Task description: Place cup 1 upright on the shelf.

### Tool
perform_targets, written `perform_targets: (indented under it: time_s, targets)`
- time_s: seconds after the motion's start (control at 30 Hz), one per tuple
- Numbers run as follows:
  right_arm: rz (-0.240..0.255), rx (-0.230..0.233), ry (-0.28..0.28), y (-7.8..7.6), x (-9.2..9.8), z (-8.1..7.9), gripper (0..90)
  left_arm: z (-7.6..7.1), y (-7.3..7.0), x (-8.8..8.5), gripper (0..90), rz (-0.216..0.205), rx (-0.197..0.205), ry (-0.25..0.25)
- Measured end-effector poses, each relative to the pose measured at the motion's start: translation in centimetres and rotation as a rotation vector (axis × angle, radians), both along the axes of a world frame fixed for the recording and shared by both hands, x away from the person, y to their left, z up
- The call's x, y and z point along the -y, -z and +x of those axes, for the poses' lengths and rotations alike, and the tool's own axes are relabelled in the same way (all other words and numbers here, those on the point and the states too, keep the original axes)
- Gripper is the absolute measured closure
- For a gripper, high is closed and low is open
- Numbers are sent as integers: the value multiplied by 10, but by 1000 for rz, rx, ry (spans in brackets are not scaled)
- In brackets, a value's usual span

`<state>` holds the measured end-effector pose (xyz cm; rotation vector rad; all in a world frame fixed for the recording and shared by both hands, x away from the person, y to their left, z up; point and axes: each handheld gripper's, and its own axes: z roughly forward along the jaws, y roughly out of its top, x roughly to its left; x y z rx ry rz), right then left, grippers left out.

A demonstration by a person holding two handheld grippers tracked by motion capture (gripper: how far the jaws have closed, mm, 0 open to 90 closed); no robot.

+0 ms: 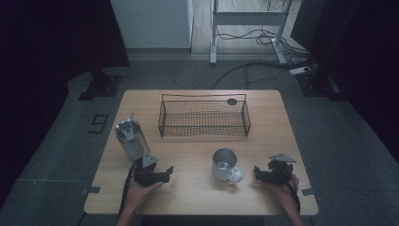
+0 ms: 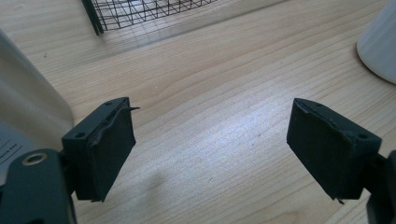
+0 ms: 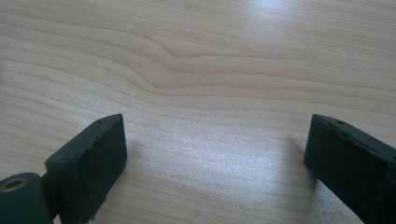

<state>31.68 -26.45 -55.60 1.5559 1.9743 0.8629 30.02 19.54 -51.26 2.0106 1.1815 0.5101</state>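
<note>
Near edge of the counter, centre-right: a shiny steel mug (image 1: 225,164) stands upright and empty, with its white handle turned to the near right.
Mug's neighbours: the right gripper (image 1: 257,173) is just right of the handle. The left gripper (image 1: 167,173) is further off on the left. Both point at the mug and neither touches it.
Right jaws: apart, with bare wood between them in the right gripper view (image 3: 215,149).
Left jaws: apart and holding nothing in the left gripper view (image 2: 210,140), where the mug's pale wall (image 2: 378,42) shows at the far right edge.
Left of the left hand: a tall brushed-metal canister (image 1: 131,138) stands upright, close to the gripper's body.
Far side: an empty black wire basket (image 1: 203,134) runs across the middle of the light wooden counter (image 1: 188,197).
Step in hand, as I judge it: closing in on the mug, most likely with the right gripper, since the handle faces it.
Doing it well: keep the jaws wide and come in low and level. Put one jaw inside the rim and one outside, or straddle the handle, and close only once squarely seated.
Risk: the polished wall may slip, and a glancing touch could push the mug left.
</note>
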Motion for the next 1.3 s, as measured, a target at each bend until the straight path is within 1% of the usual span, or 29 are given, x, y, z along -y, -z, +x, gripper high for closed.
perform_targets:
  time_s: [0.17, 0.27, 0.3, 0.33, 0.37, 0.4, 0.47, 0.5, 0.53, 0.57, 0.63, 0.73, 0.77, 0.8, 0.83, 0.9, 1.0, 1.13, 1.3]
  targets:
    - [-1, 0, -3, 0, 0, 0, 55, -1, -2, -1, 146, -3, -1, 4]
    - [0, 1, -6, 0, 1, 0, 56, -4, -7, -6, 145, -21, 13, -4]
    - [0, 1, -7, 0, 1, 0, 56, -4, -7, -6, 144, -21, 13, -4]
    - [0, 1, -7, 0, 1, 0, 56, -5, -10, -10, 143, -38, 28, -23]
    - [0, 1, -7, 0, 1, 0, 56, -5, -10, -10, 138, -38, 28, -23]
    - [0, 1, -9, 0, 1, 0, 55, -5, -13, -14, 136, -48, 40, -42]
    - [0, 1, -10, 0, 1, 0, 56, -6, -15, -19, 136, -59, 45, -53]
    - [0, 1, -10, 0, 1, 0, 56, -6, -15, -19, 136, -59, 45, -53]
    - [0, 1, -10, 0, 1, 0, 55, -6, -16, -24, 136, -64, 49, -63]
    - [0, 1, -10, 0, 1, 0, 55, -6, -16, -24, 136, -64, 49, -63]
    - [0, 1, -12, 0, 1, 0, 56, -7, -20, -32, 130, -80, 56, -84]
    - [0, 1, -12, 0, 1, 0, 56, -8, -24, -40, 125, -96, 67, -97]
    - [0, 1, -12, 0, 1, 0, 56, -8, -24, -40, 121, -96, 67, -97]
    - [0, 1, -12, 0, 1, 0, 56, -9, -27, -46, 119, -107, 77, -111]
    - [0, 1, -12, 0, 1, 0, 56, -9, -27, -46, 117, -107, 77, -111]
    - [0, 2, -12, 0, 1, 0, 56, -10, -30, -54, 104, -124, 83, -132]
    - [0, 1, -10, 0, 1, 0, 57, -10, -31, -57, 101, -128, 83, -137]
    - [1, 2, -9, 0, 1, 0, 57, -10, -32, -66, 87, -131, 85, -163]
    - [1, 2, -9, 0, 1, 0, 57, -10, -33, -70, 81, -134, 89, -171]
